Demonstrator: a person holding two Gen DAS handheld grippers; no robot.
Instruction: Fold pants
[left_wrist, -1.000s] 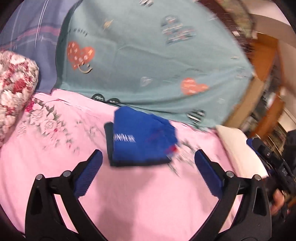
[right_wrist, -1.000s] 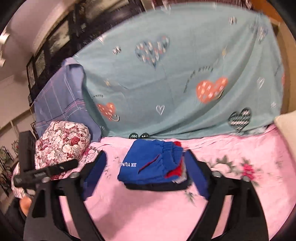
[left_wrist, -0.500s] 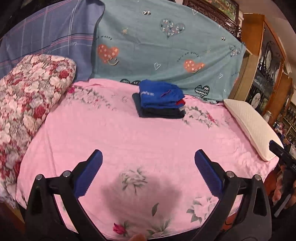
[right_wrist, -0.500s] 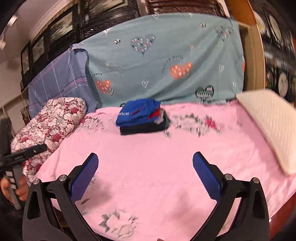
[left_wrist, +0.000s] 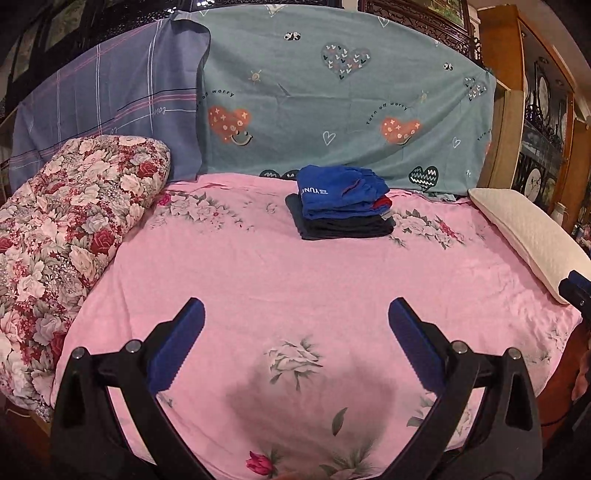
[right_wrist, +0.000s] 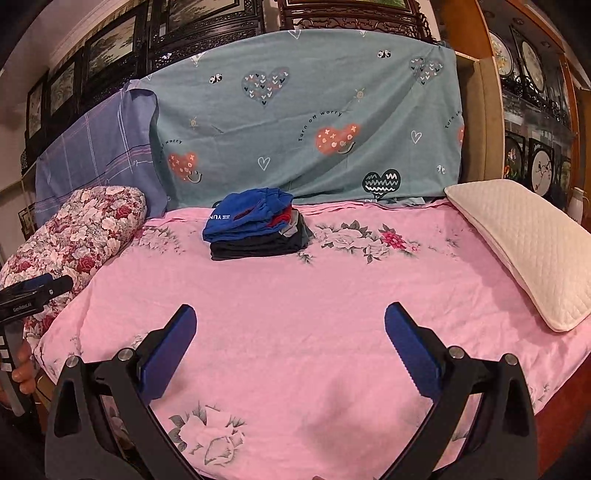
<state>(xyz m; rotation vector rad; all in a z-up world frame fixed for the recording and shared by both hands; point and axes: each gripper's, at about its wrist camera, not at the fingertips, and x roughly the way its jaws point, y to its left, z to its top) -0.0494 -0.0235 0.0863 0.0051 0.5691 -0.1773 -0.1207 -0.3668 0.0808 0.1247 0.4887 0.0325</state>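
Folded blue pants (left_wrist: 340, 192) with white lettering lie on top of a stack of dark folded clothes (left_wrist: 345, 227) at the far side of the pink floral bed sheet (left_wrist: 280, 284). The pants also show in the right wrist view (right_wrist: 245, 218), on the same dark stack (right_wrist: 258, 247). My left gripper (left_wrist: 295, 310) is open and empty, held over the near part of the bed, far from the stack. My right gripper (right_wrist: 290, 314) is open and empty too, also well back from the stack.
A rolled floral quilt (left_wrist: 62, 229) lies along the left side of the bed. A cream pillow (right_wrist: 517, 243) lies on the right side. A teal heart-print sheet (left_wrist: 343, 99) and a purple plaid sheet (left_wrist: 107, 107) hang behind. Wooden cabinets (right_wrist: 535, 122) stand at right.
Both grippers have pulled back from the stack toward the near edge of the bed. The blue pants stay on the stack, let go. Both jaws remain open.
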